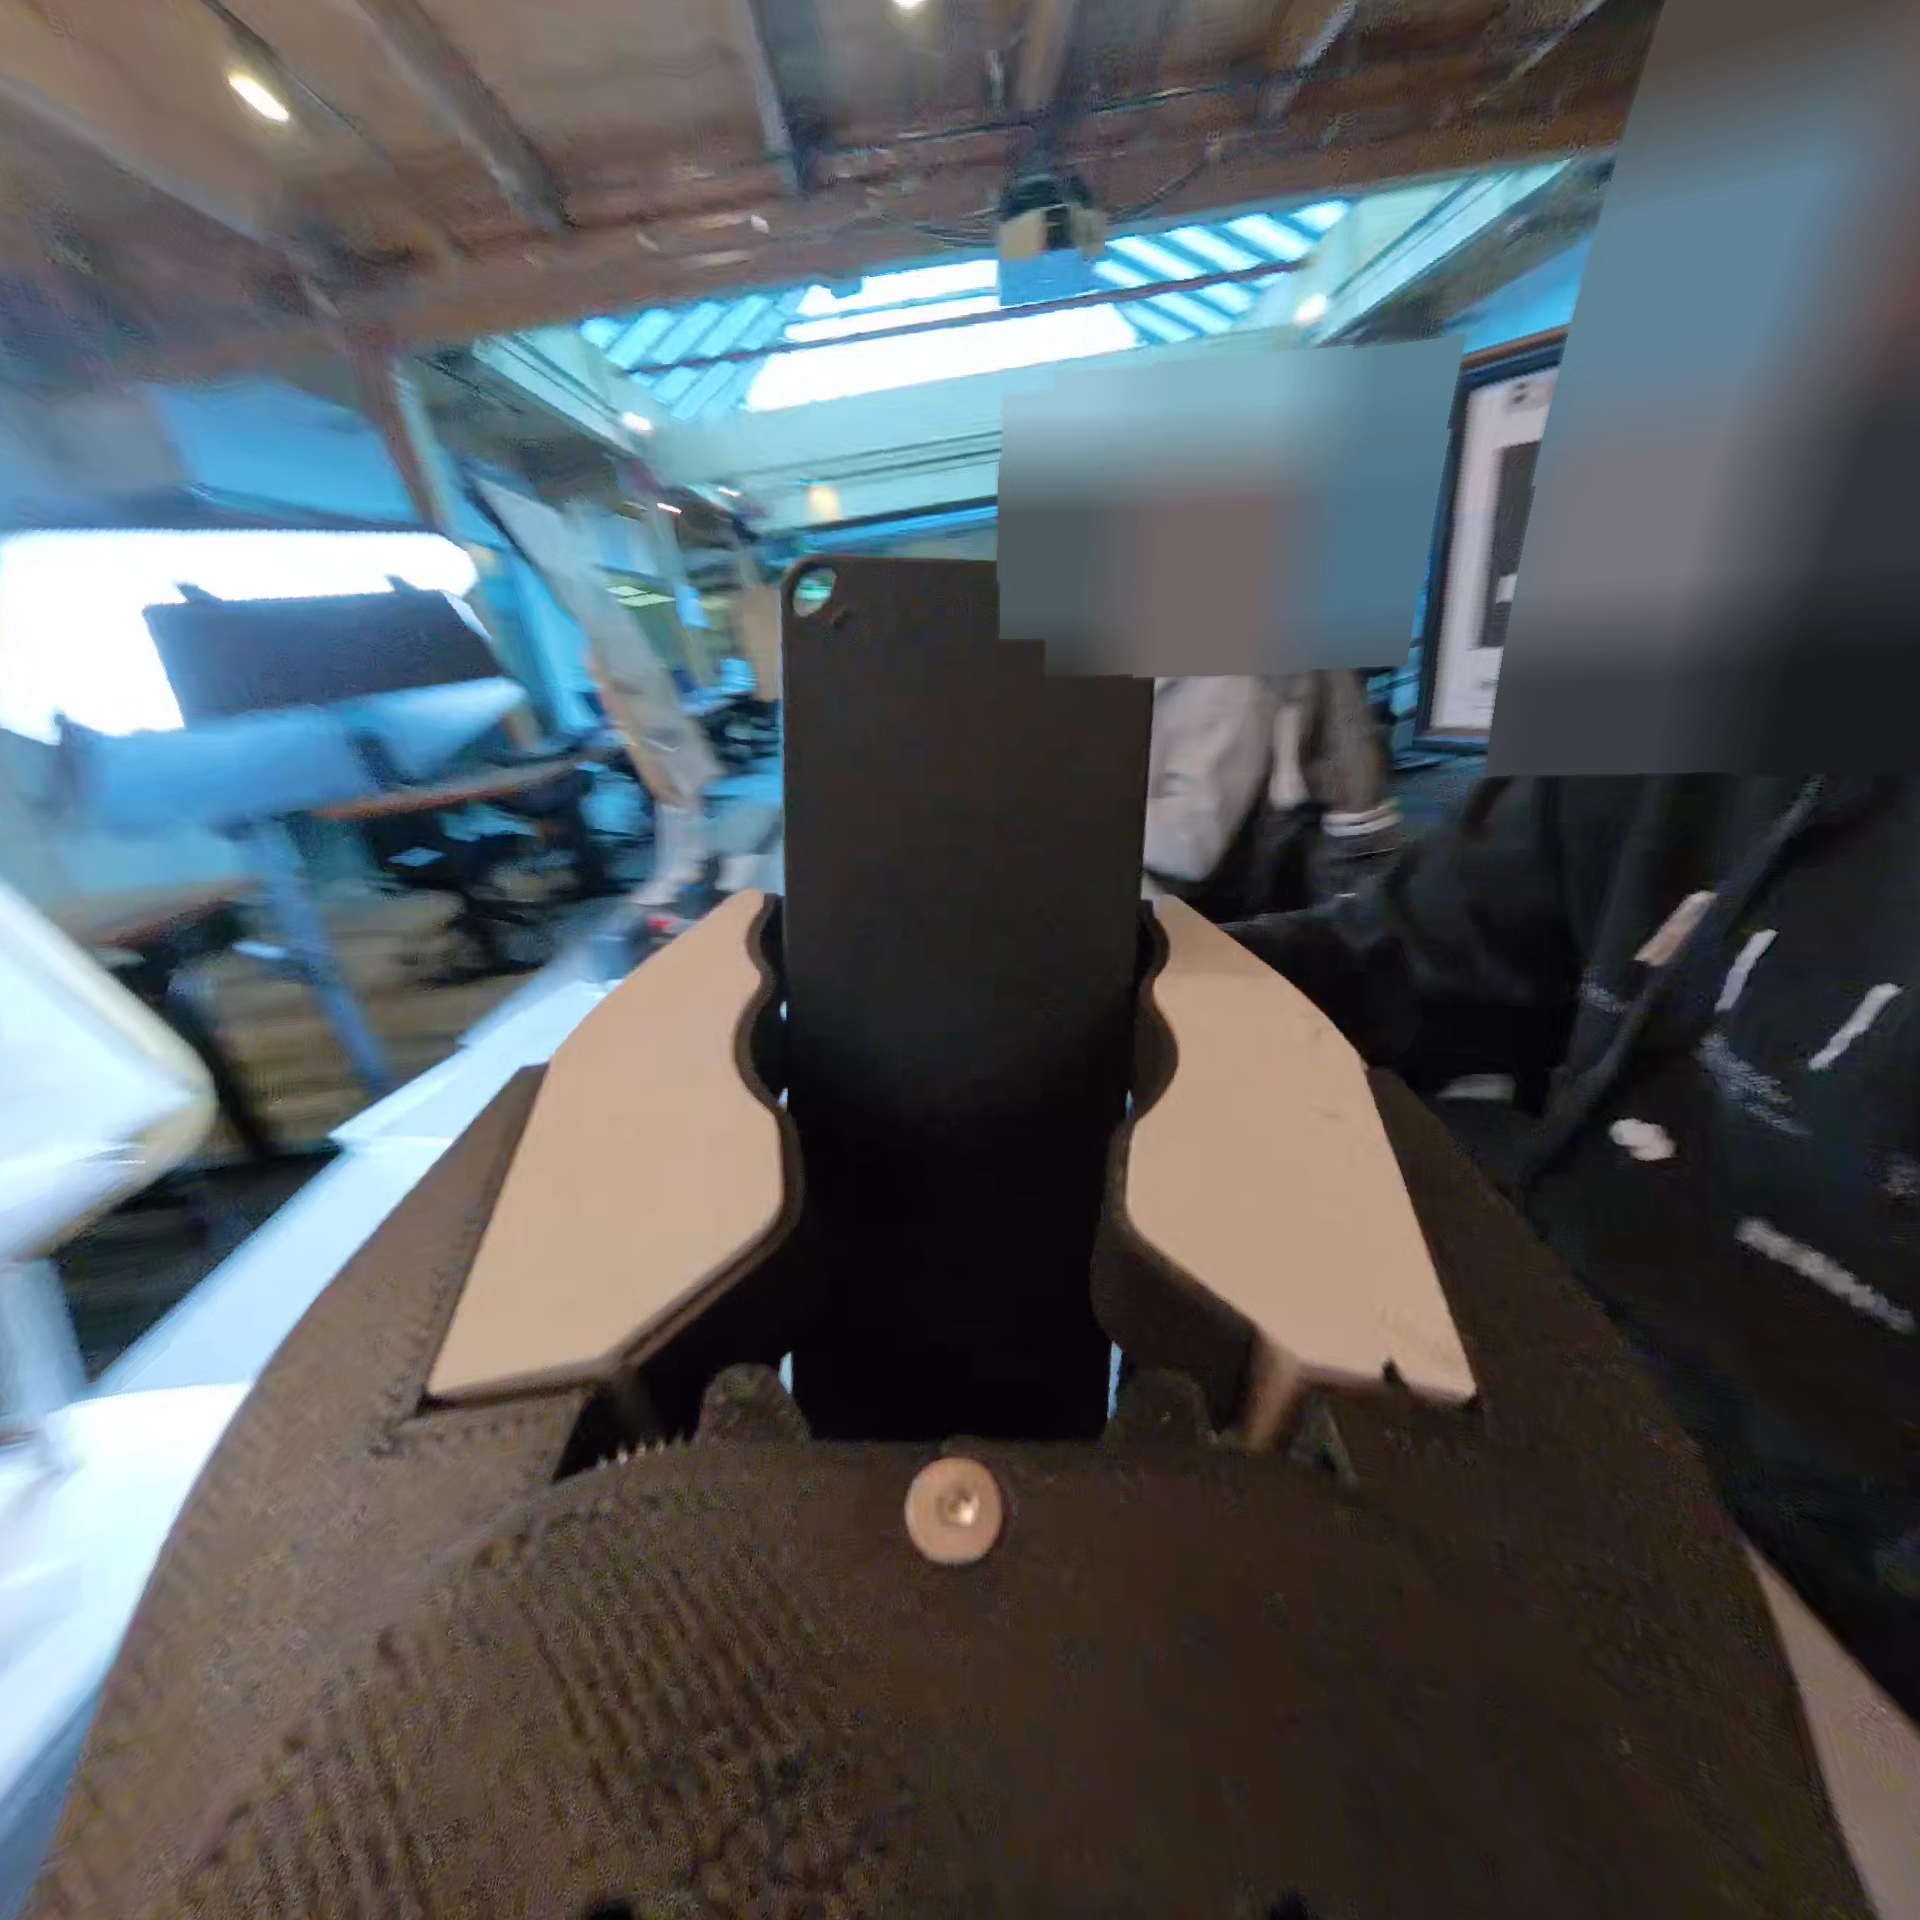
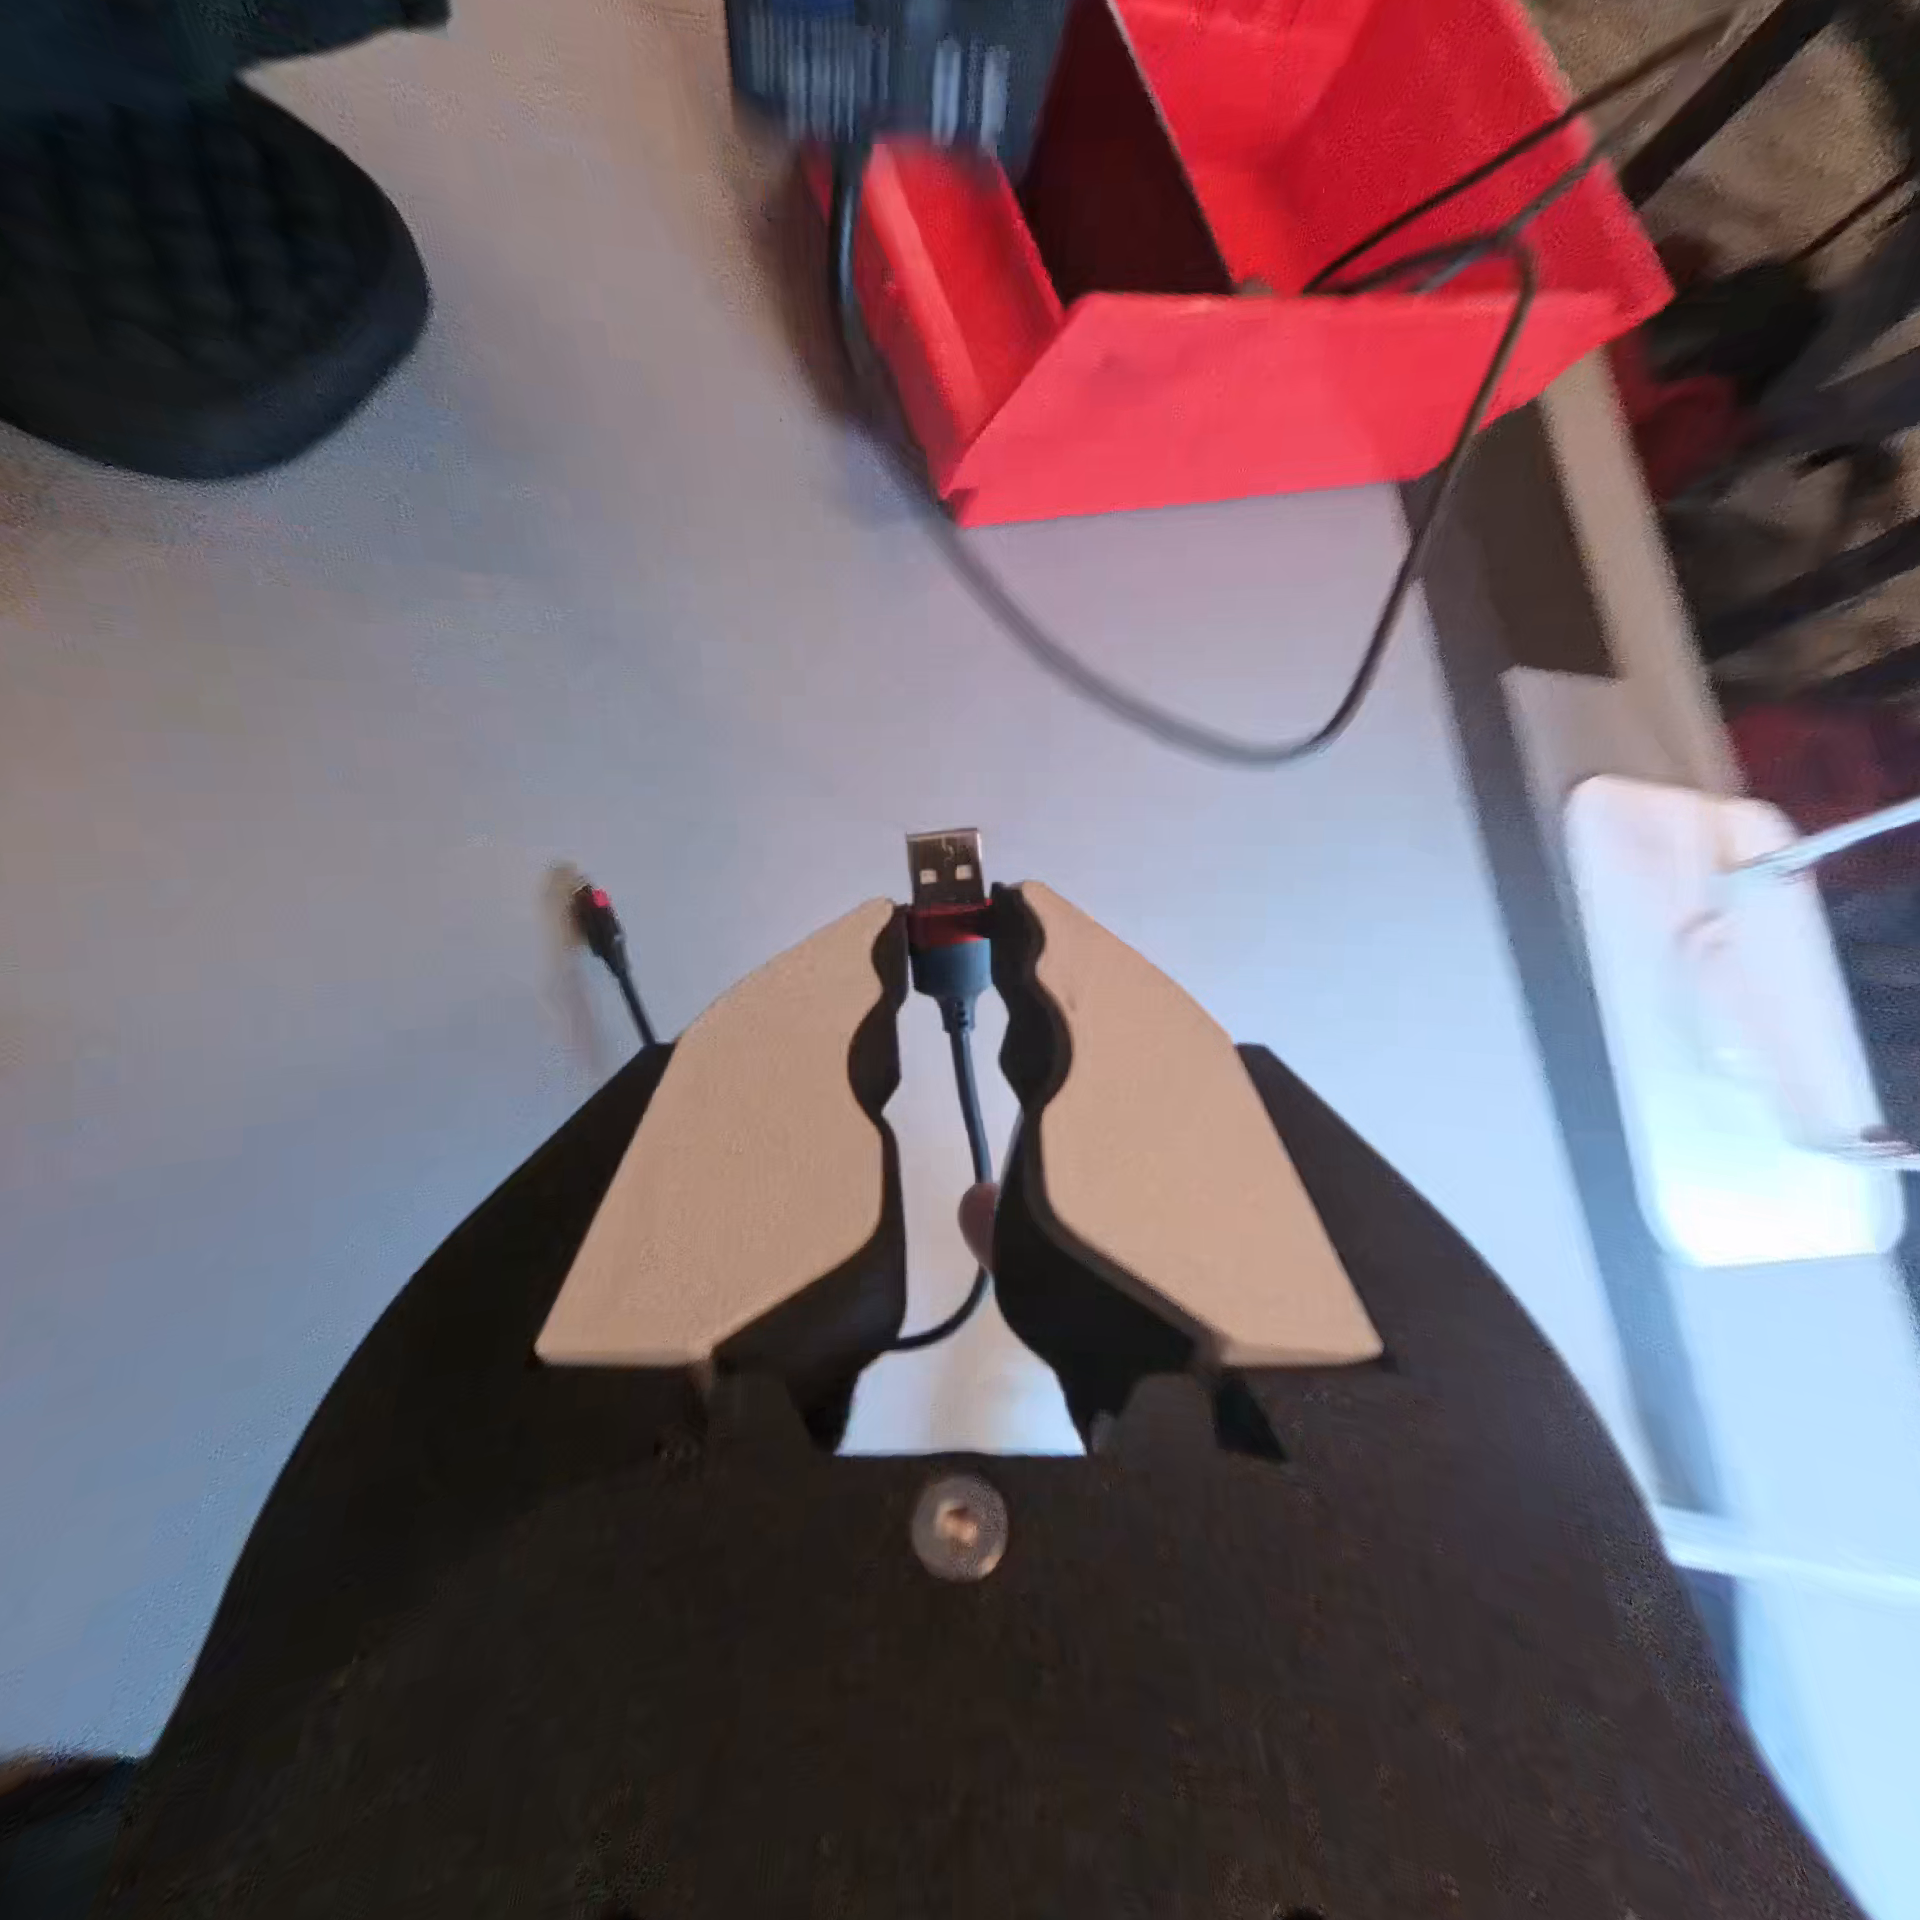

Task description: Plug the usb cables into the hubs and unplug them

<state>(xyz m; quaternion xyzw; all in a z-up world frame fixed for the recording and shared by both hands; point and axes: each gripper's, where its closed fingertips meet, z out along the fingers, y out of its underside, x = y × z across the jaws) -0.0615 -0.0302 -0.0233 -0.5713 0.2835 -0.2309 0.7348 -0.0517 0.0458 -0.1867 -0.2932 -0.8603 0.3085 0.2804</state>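
R gripper (image 2: 943, 902) clamped on usb cable (image 2: 948, 961) at the red/grey plug boot, right at the fingertips. Metal USB-A end sticks out just past the tips, pointing fwd along the fingers; long axis in line w/ gripper. Cord runs back between the fingers, over white table (image 2: 416, 727). Cable's other small connector lies on table just L of the fingers. Red box (image 2: 1247, 395) further ahead, thin black wire looping from it.

L gripper (image 1: 961, 914) tilted up off the table, pinching a flat black hub (image 1: 961, 810) by both long edges; hub's long axis along the fingers, far end w/ corner hole pointing away. Ports not visible.
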